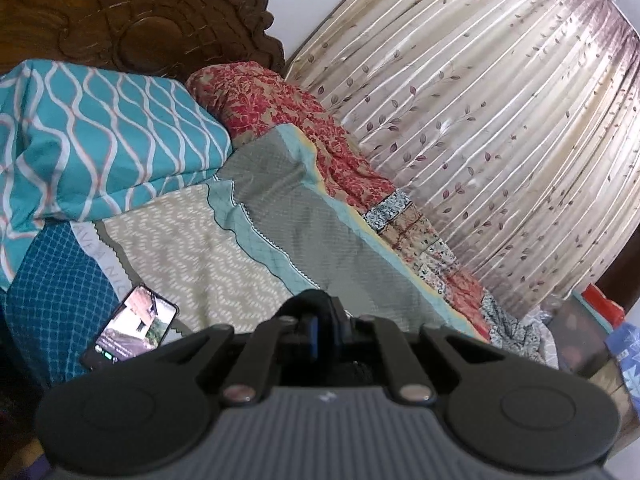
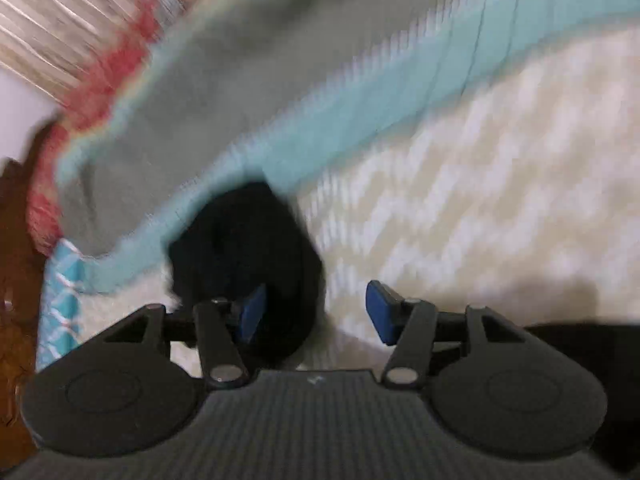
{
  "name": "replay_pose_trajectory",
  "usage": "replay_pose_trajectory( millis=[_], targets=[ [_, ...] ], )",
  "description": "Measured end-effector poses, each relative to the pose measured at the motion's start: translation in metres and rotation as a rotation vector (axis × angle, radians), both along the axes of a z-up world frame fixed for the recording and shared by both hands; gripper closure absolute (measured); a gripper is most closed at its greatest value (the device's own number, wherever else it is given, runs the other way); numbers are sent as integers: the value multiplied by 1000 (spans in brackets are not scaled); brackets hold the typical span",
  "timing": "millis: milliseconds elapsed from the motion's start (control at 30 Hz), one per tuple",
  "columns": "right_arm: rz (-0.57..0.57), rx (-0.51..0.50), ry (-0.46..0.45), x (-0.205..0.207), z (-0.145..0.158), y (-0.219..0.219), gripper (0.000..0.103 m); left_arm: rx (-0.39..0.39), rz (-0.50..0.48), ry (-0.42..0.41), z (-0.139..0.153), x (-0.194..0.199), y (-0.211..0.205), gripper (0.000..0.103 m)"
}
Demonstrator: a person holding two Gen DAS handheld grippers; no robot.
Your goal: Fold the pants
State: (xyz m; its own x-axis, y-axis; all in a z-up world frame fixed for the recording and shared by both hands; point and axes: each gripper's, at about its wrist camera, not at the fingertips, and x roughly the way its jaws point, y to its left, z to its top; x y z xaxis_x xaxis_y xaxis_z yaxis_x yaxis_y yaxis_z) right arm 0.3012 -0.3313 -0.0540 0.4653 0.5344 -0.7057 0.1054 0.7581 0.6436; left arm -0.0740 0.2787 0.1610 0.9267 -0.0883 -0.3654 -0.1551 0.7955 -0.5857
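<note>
Left gripper [image 1: 316,332] sits low in the left wrist view with its jaws drawn fully together on a fold of black pants [image 1: 310,308], which bunches up over the tips and hides the pads. Beyond it spreads a bedspread [image 1: 192,248] of cream with pale flecks, crossed by a grey and light blue band. A phone [image 1: 132,328] with a lit screen lies on the bedspread just left of the gripper. Farther back rest a teal pillow [image 1: 100,136] with white wavy lines and a red floral cloth [image 1: 280,112], both against a carved wooden headboard [image 1: 140,12]. A pleated curtain [image 1: 480,120] with a leaf print fills the right side.

Right gripper [image 2: 316,312], in the blurred right wrist view, has its jaws standing about half apart, and its blue pads [image 2: 380,312] press on nothing. A dark heap of the pants [image 2: 248,248] lies on the bedspread [image 2: 480,180] just ahead of the left-hand pad and partly behind it; whether cloth touches that pad cannot be told.
</note>
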Motion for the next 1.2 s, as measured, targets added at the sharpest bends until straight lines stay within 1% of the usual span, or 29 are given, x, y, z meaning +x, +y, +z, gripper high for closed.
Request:
replay_pose_trajectory(
  millis=[33, 67, 100, 133, 167, 233, 333, 367, 400, 467, 533, 567, 600, 633, 667, 700, 733, 767, 800, 833, 900, 967, 1000, 1033, 1100, 1133, 1167, 1200],
  targets=[
    [25, 45, -14, -2, 6, 2, 93, 11, -3, -3, 1, 2, -1, 97],
    [9, 111, 8, -2, 12, -8, 98, 22, -7, -6, 3, 4, -3, 97],
    [-41, 146, -18, -15, 25, -24, 97, 28, -13, -9, 4, 6, -5, 97],
    [-75, 202, -75, -22, 43, -47, 97, 29, -23, -15, 5, 9, -7, 97],
    [-105, 232, -125, -41, 61, -68, 97, 26, -32, -20, 5, 12, -8, 97],
    [-155, 238, -262, -73, 107, -113, 97, 20, -46, -31, 4, 17, -12, 97],
    [-225, 174, -460, -121, 179, -182, 97, -13, -67, -57, 2, 21, -12, 97],
    [-244, 142, -516, -137, 199, -199, 97, -28, -79, -68, 1, 21, -13, 97],
    [-258, 114, -557, -155, 212, -211, 97, -37, -90, -75, 1, 22, -16, 97],
    [-272, 46, -606, -170, 236, -222, 97, -38, -116, -85, 1, 25, -20, 97],
    [-280, -14, -597, -171, 245, -225, 97, -28, -134, -91, 2, 27, -27, 97],
    [-283, -39, -579, -158, 240, -213, 97, -24, -137, -91, 2, 28, -30, 97],
    [-282, -61, -547, -152, 226, -202, 95, -24, -141, -89, 2, 28, -32, 97],
    [-271, -74, -508, -141, 209, -196, 90, -25, -139, -85, 2, 28, -33, 97],
    [-240, -107, -464, -123, 193, -187, 88, -24, -133, -80, 1, 27, -34, 97],
    [-207, -161, -419, -108, 173, -181, 68, -25, -125, -73, 0, 26, -34, 97],
    [-216, -225, -365, -100, 155, -182, 55, -28, -118, -67, -1, 25, -32, 97],
    [-248, -284, -309, -95, 135, -185, 56, -32, -111, -59, -2, 24, -31, 97],
    [-266, -303, -267, -96, 119, -192, 57, -35, -105, -49, -4, 23, -30, 97],
    [-284, -277, -252, -101, 107, -202, 58, -35, -100, -37, -5, 23, -28, 97],
    [-322, -222, -250, -122, 92, -225, 58, -36, -89, -16, -8, 23, -26, 97],
    [-357, -236, -251, -146, 83, -248, 58, -34, -72, -11, -8, 23, -23, 97],
    [-379, -245, -247, -169, 84, -252, 57, -40, -66, -13, -8, 23, -21, 97],
    [-400, -241, -239, -183, 79, -261, 56, -47, -64, -15, -7, 24, -20, 97],
    [-443, -194, -216, -217, 63, -273, 56, -50, -63, -19, -5, 27, -21, 97],
    [-453, -161, -201, -228, 57, -280, 56, -45, -61, -18, -4, 29, -22, 97],
    [-459, -133, -189, -244, 59, -281, 56, -41, -60, -16, -4, 30, -23, 97],
    [-464, -109, -176, -251, 55, -281, 56, -39, -60, -15, -3, 32, -24, 97]
  ],
)
